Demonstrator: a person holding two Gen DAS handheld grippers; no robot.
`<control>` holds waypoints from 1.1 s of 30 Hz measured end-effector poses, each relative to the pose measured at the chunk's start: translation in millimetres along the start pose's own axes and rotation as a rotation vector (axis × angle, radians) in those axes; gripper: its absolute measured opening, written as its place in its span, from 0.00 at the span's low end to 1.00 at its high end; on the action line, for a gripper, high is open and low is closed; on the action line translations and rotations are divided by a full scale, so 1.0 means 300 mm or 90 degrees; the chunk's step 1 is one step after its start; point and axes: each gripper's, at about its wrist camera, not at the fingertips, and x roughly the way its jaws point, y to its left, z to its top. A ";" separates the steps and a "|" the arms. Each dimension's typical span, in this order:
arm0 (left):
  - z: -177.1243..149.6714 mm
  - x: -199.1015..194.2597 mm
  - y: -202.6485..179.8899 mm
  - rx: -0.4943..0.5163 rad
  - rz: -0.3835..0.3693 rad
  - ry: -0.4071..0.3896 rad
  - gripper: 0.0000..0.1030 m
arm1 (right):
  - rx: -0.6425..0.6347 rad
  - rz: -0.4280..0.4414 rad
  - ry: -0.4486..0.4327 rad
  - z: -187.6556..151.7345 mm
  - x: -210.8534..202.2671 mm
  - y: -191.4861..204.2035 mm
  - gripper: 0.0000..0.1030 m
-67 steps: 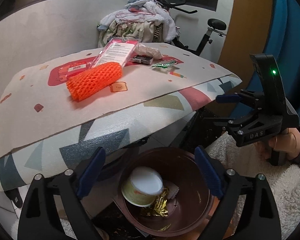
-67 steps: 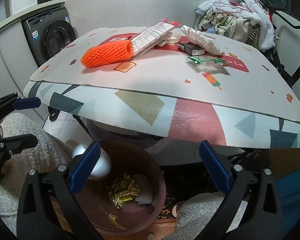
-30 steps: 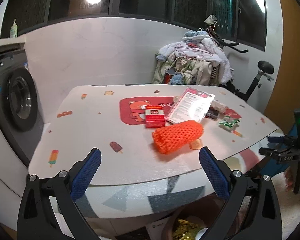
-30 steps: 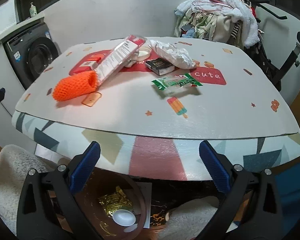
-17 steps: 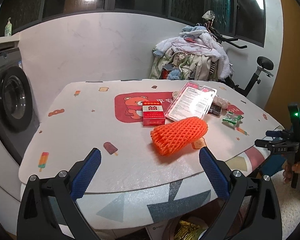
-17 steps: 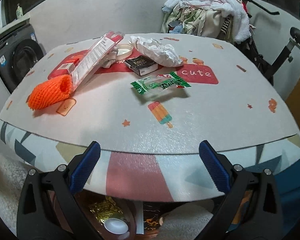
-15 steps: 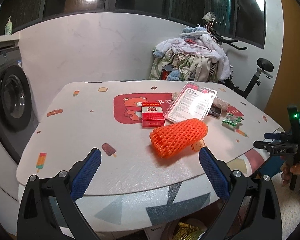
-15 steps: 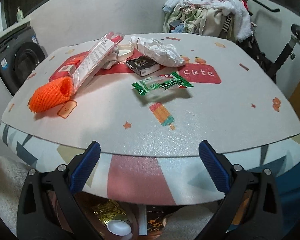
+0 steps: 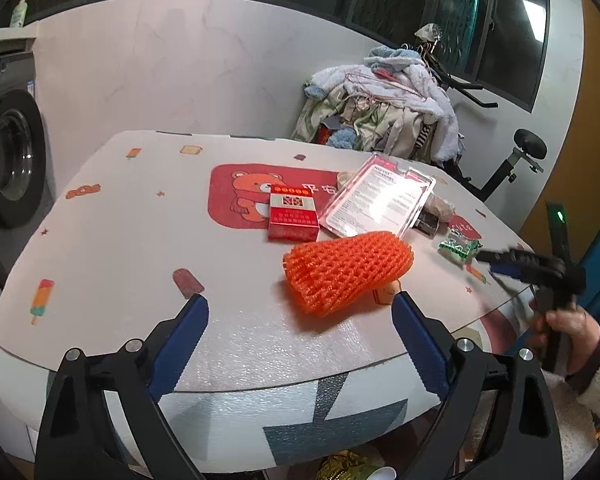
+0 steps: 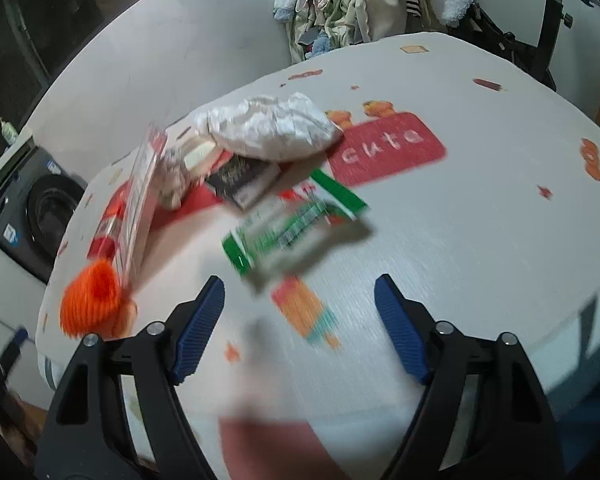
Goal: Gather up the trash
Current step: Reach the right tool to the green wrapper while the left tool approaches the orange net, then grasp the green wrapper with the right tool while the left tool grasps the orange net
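Trash lies on the patterned table [image 9: 112, 248]. An orange foam net [image 9: 346, 270] lies just ahead of my open, empty left gripper [image 9: 300, 344]. Behind it are a red box [image 9: 293, 218] and a clear blister pack [image 9: 382, 200]. My right gripper [image 10: 300, 320] is open and empty over the table, close to a green wrapper [image 10: 296, 226]; it also shows in the left wrist view [image 9: 496, 260]. Beyond lie a dark box [image 10: 242, 180], crumpled white paper [image 10: 268, 126] and the orange net [image 10: 92, 302]. The right view is blurred.
A washing machine [image 9: 8, 160] stands at the left. A pile of laundry [image 9: 380, 108] and an exercise bike [image 9: 516, 160] stand behind the table. Gold foil trash [image 9: 344, 466] shows below the table's front edge.
Both grippers rose from the brown bin under the table to table height. The right gripper has moved forward over the table toward the green wrapper. The left has closed in on the orange net.
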 end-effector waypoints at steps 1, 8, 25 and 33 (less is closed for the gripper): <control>0.000 0.005 -0.004 0.002 -0.002 0.002 0.87 | 0.015 0.009 -0.002 0.021 0.020 0.008 0.72; 0.015 0.030 -0.016 -0.005 -0.017 0.015 0.81 | 0.130 0.033 -0.019 0.102 0.102 -0.034 0.21; 0.062 0.279 0.095 -0.277 -0.124 0.100 0.65 | 0.014 0.078 -0.081 -0.029 -0.136 0.018 0.14; 0.041 0.359 0.137 -0.350 -0.119 0.136 0.14 | -0.028 0.073 -0.060 -0.097 -0.144 0.048 0.14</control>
